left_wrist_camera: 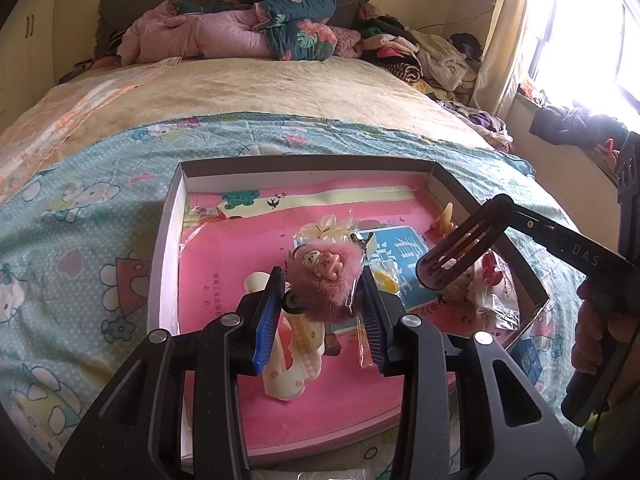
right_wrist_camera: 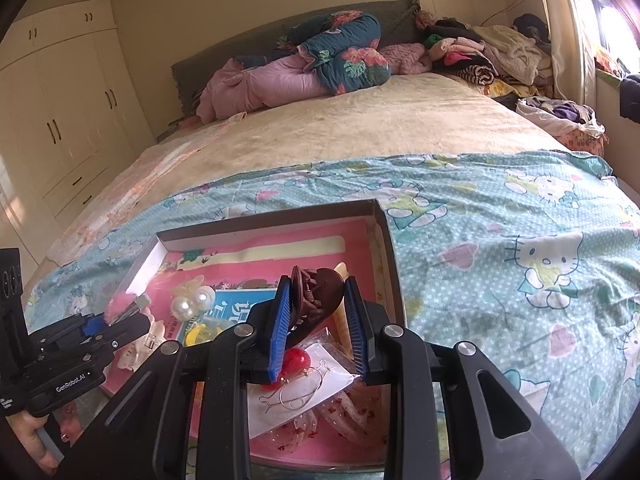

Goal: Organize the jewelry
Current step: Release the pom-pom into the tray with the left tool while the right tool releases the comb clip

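Observation:
A shallow cardboard box [left_wrist_camera: 304,162] lined with pink paper lies on the bed and holds hair accessories and jewelry. My left gripper [left_wrist_camera: 322,280] is shut on a fluffy pink hair clip [left_wrist_camera: 324,276] with a small bear charm, held above the box. My right gripper [right_wrist_camera: 316,300] is shut on a dark maroon claw clip [right_wrist_camera: 316,292], over the box's right side; it also shows in the left wrist view [left_wrist_camera: 456,256]. Below lie a cream claw clip [left_wrist_camera: 286,364], pearl earrings [right_wrist_camera: 192,304], a red bead earring card [right_wrist_camera: 298,376] and a yellow clip [left_wrist_camera: 446,216].
The box [right_wrist_camera: 384,240] sits on a blue Hello Kitty sheet [right_wrist_camera: 520,264] at the bed's foot. A beige blanket, rolled quilts [left_wrist_camera: 248,28] and a clothes pile [right_wrist_camera: 480,52] lie further back. Wardrobes stand left, a window right.

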A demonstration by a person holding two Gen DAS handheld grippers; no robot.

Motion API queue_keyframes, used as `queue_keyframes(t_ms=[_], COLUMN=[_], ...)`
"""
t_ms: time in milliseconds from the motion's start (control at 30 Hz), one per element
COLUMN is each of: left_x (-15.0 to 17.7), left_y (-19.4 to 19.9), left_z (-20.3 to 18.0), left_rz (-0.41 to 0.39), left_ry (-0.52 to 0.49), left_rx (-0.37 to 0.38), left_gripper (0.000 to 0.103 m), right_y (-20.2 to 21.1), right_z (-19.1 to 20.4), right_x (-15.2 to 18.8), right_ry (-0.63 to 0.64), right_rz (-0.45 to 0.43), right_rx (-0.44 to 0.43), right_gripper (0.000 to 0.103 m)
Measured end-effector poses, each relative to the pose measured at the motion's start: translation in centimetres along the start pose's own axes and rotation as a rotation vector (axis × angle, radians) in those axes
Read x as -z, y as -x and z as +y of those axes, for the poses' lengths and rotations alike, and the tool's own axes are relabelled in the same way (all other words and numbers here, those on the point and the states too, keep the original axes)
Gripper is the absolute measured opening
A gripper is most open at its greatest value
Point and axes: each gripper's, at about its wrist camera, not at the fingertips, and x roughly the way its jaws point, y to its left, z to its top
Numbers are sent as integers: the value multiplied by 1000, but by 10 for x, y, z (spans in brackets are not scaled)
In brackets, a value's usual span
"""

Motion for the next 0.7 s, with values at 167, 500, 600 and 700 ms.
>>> queue_keyframes(t_ms=[167,500,600,700], left_x=[3,1,1,1], left_y=[-6,-14,-13,-14], left_z=[1,2,2,1], left_rz=[10,14,15,14], left_ry=[3,5,7,6], left_rx=[-1,2,4,3], left_gripper=[29,29,29,29], right_y=[-7,-15,-15,-14], right_z=[1,6,6,8], right_x=[6,13,15,17], right_ry=[-1,1,-2,1], right_rz=[14,44,57,65], right_rx=[-4,-40,-60,-73], right_gripper=[26,26,26,27])
